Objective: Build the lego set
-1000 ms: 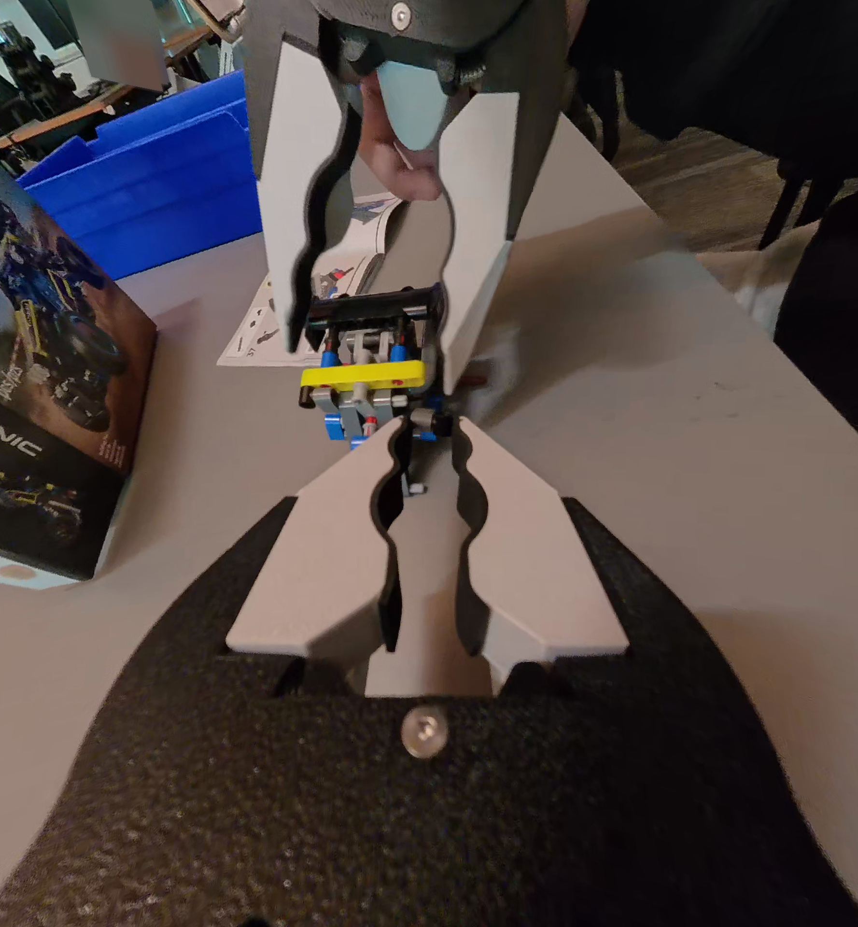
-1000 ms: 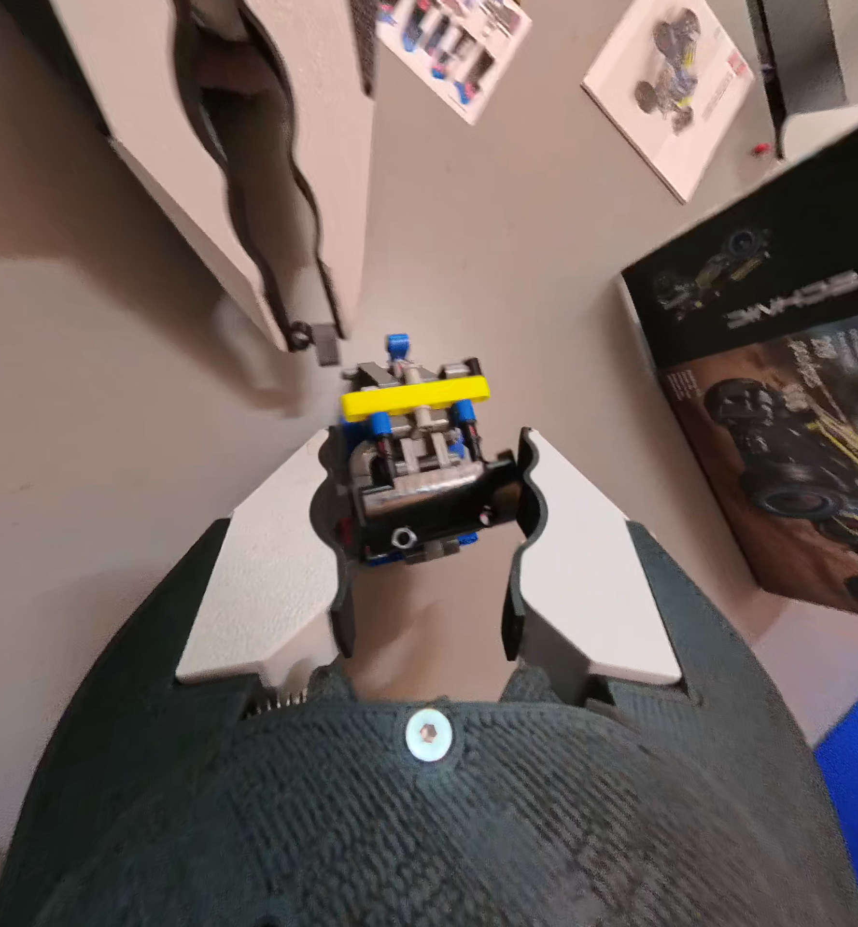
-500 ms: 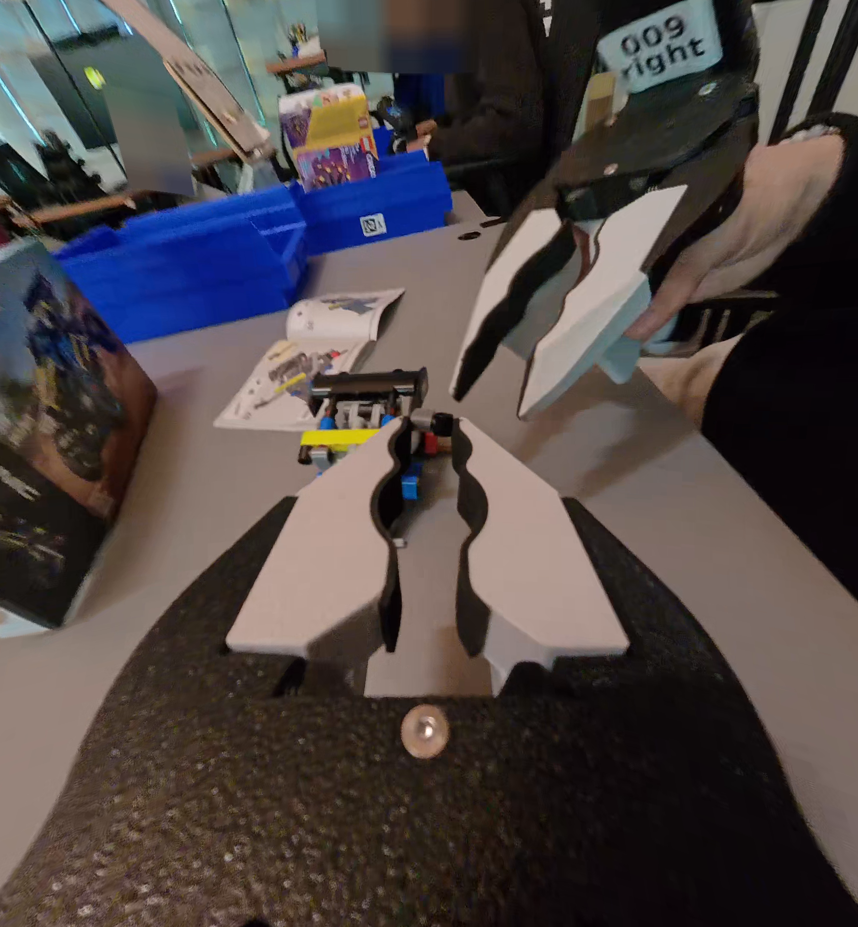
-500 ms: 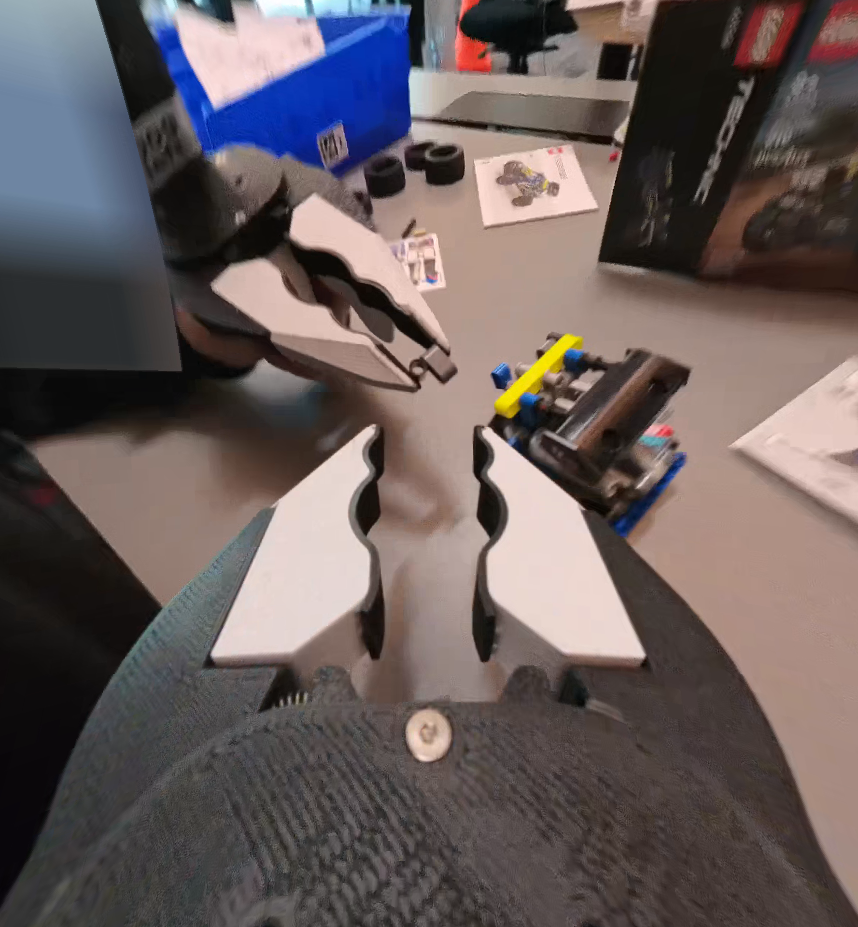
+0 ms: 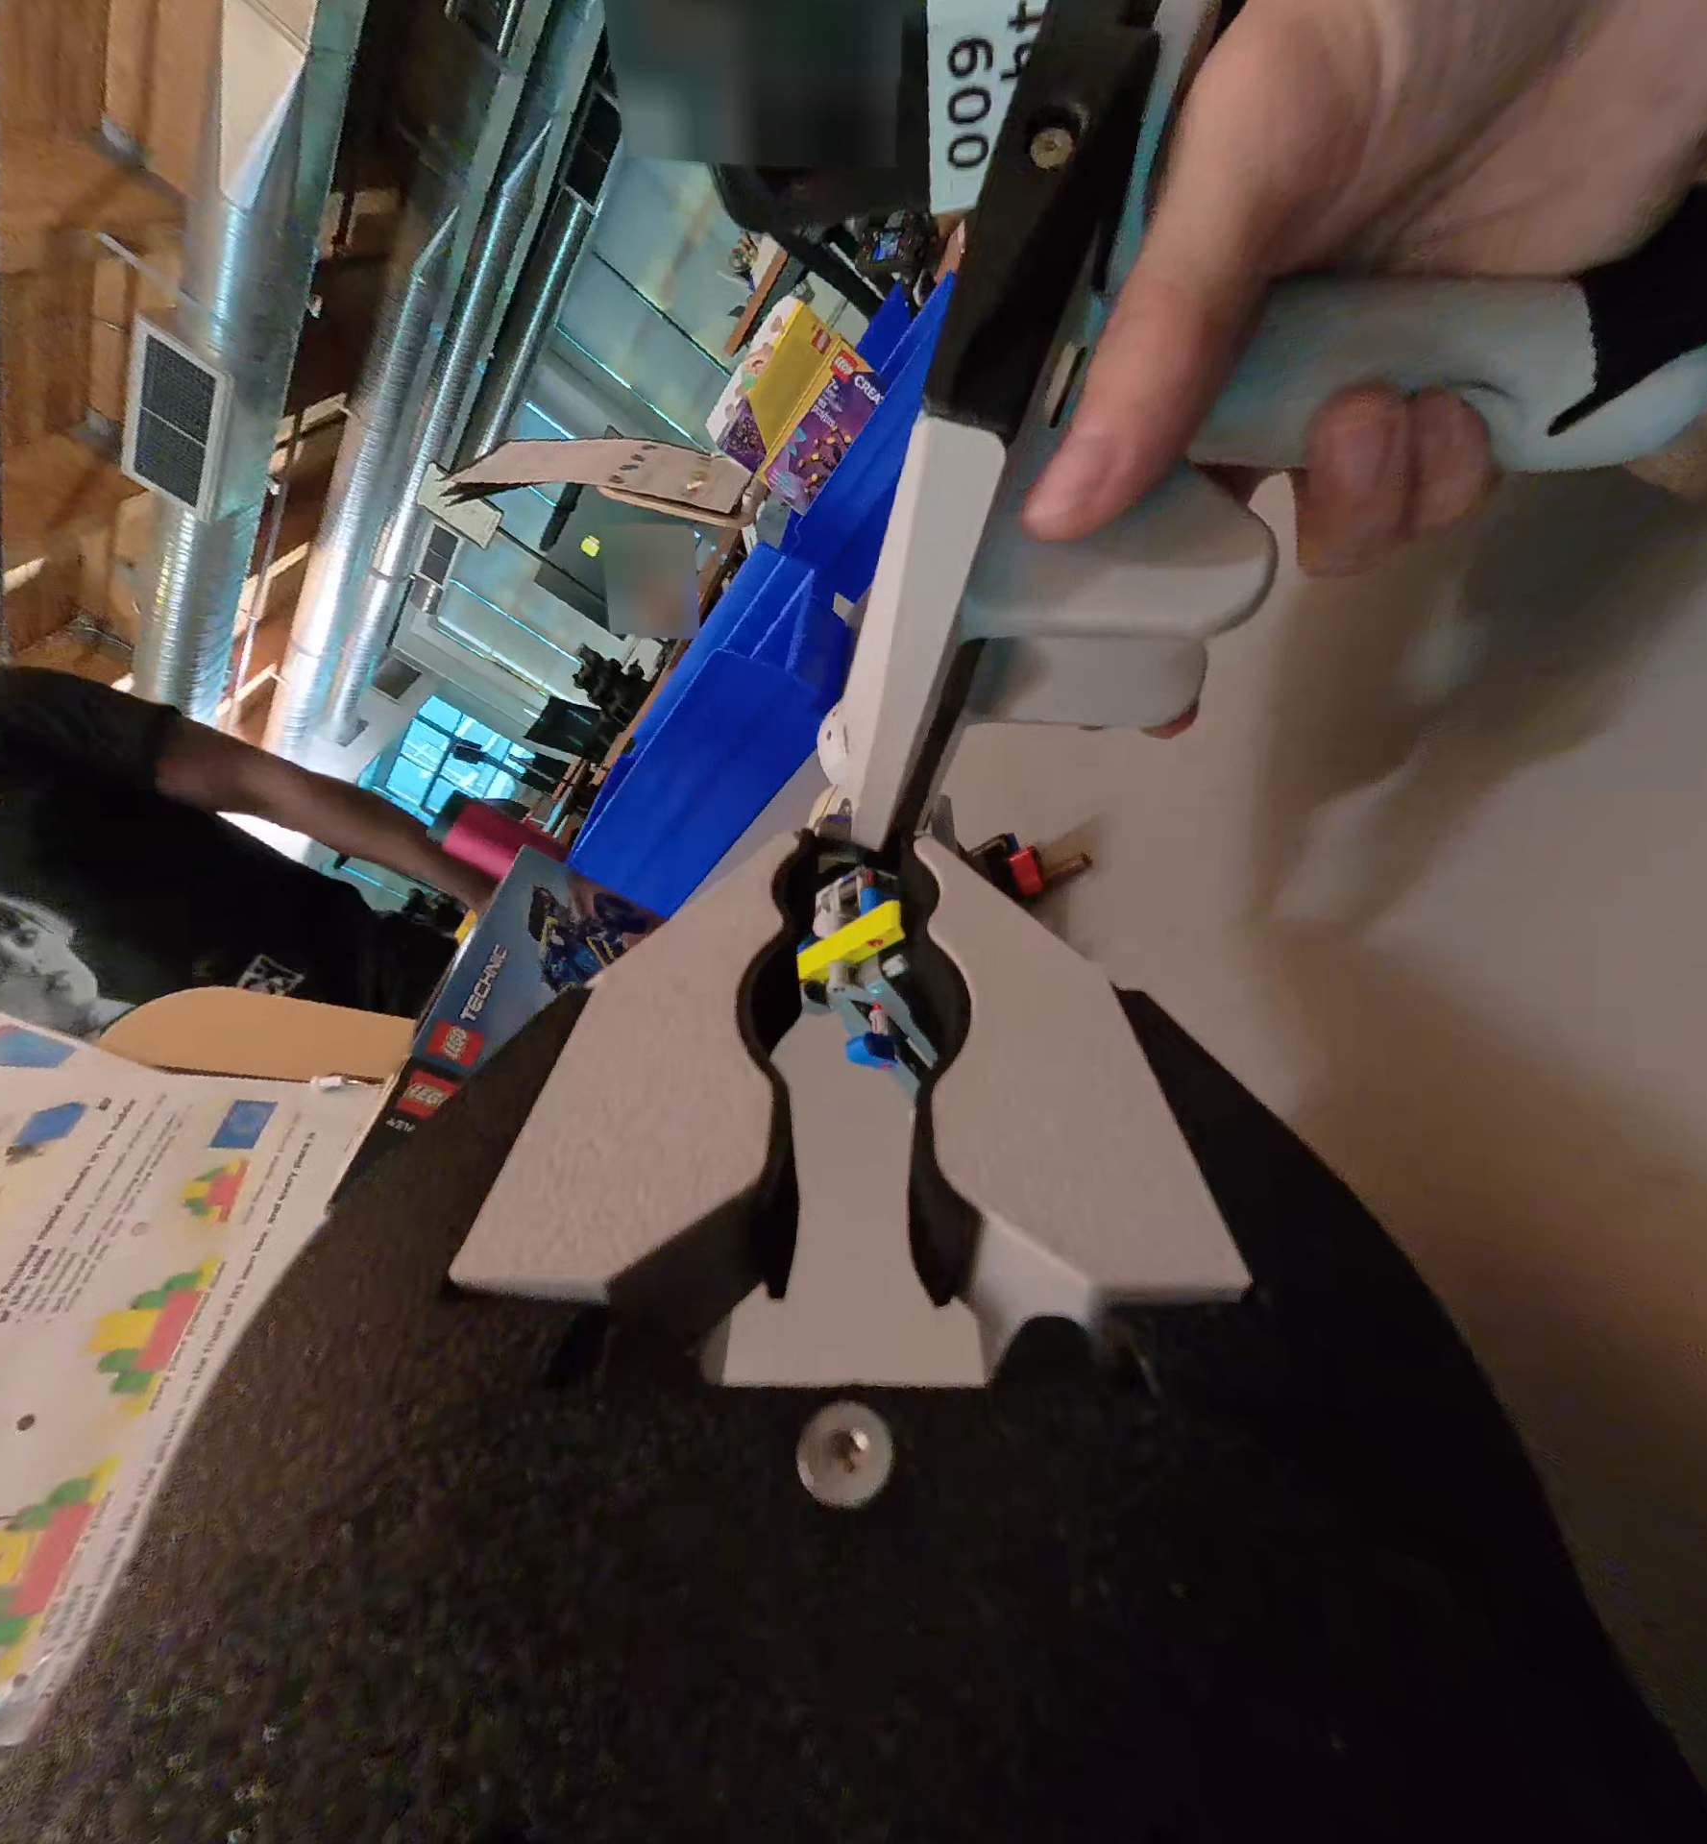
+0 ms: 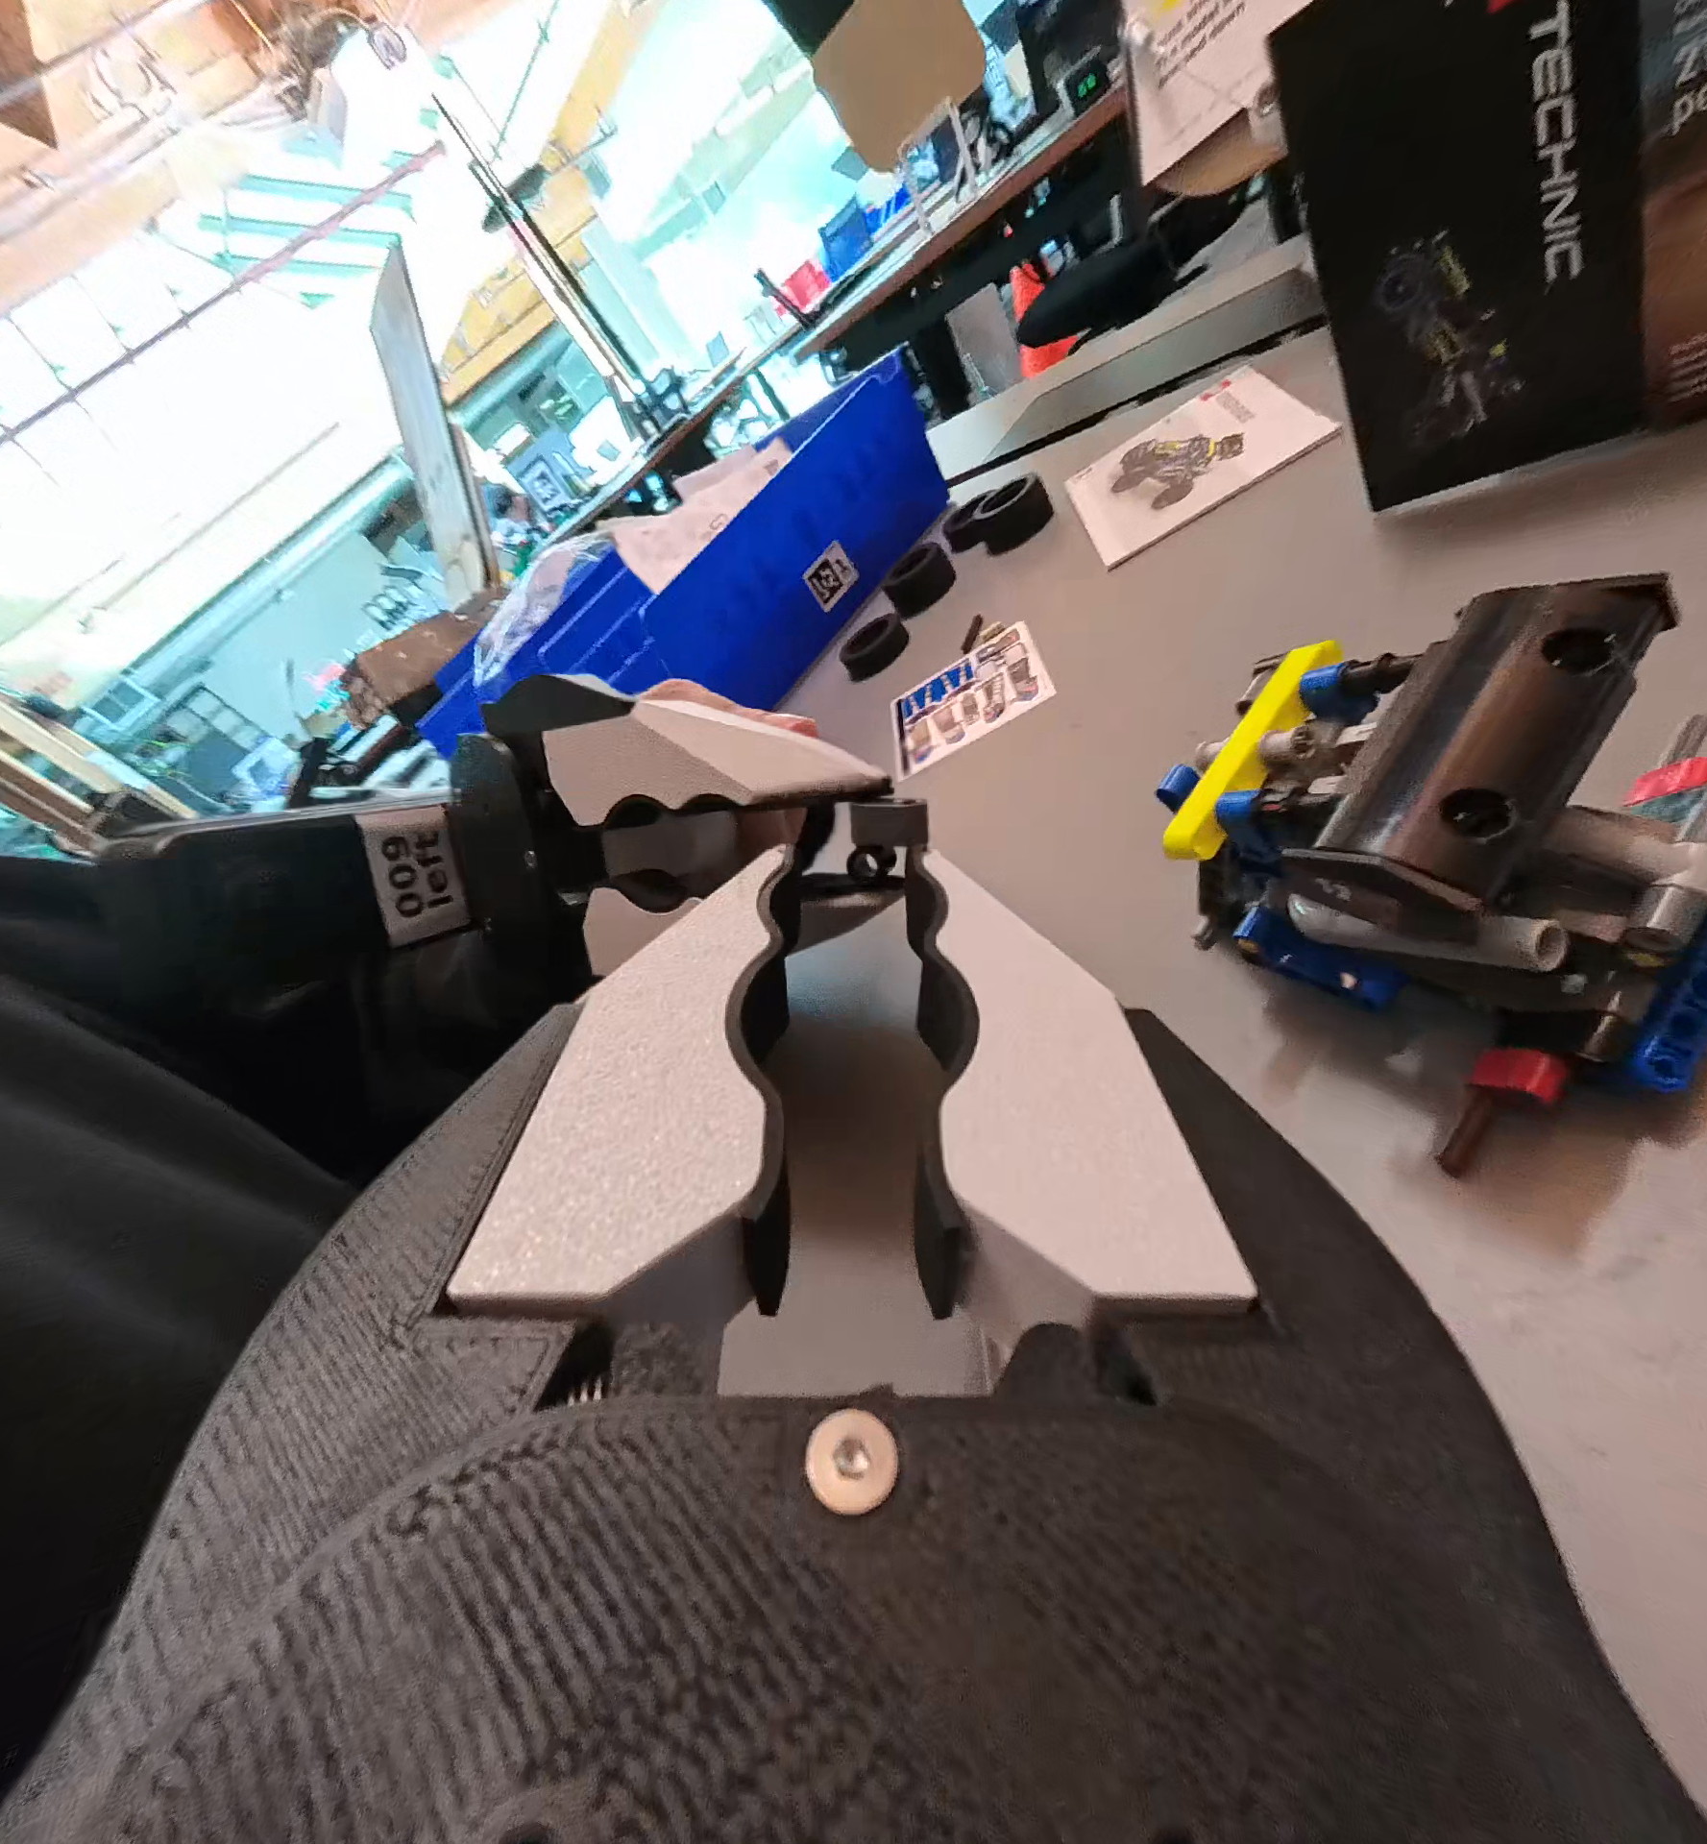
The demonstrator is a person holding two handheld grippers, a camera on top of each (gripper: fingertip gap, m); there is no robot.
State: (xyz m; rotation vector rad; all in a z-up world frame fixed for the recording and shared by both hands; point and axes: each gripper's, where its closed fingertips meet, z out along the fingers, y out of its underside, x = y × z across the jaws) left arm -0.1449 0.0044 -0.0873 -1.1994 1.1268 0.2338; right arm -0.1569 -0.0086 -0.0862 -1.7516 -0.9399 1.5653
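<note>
At the left of the right wrist view, the left gripper [image 6: 854, 833] reaches in level above the bench [image 6: 1228, 1247], with a blue bin [image 6: 779, 559] behind it. Its fingers are clenched on a small grey connector piece [image 6: 891, 823]: the upper finger [image 6: 709, 758] rests on the top of the piece and the lower one lies in shadow beneath it. A small black ring hangs under the piece.

Directly in front, the right gripper [image 6: 857, 866] has its tips at this piece. A second ago its fingers stood wide around the brick model [image 6: 1488, 818]. They have since left the model and narrowed to a small gap. The piece sits just beyond the tips, nearer the right finger. Clear space shows at the left finger, so nothing is gripped here.

Behind lie black tyres [image 6: 1004, 514], a sticker sheet [image 6: 974, 698] and a booklet [image 6: 1198, 464]. To the right, the model rests free on the bench, well apart from both grippers, its yellow beam [image 6: 1248, 748] facing them. A dark printed box [image 6: 1488, 249] stands behind it, cut off by the frame.

In the left wrist view, one finger [image 5: 929, 619] of the right gripper, held by a hand [image 5: 1378, 200], crosses the left tips and hides the piece. Contact between the piece and the right finger cannot be confirmed.
</note>
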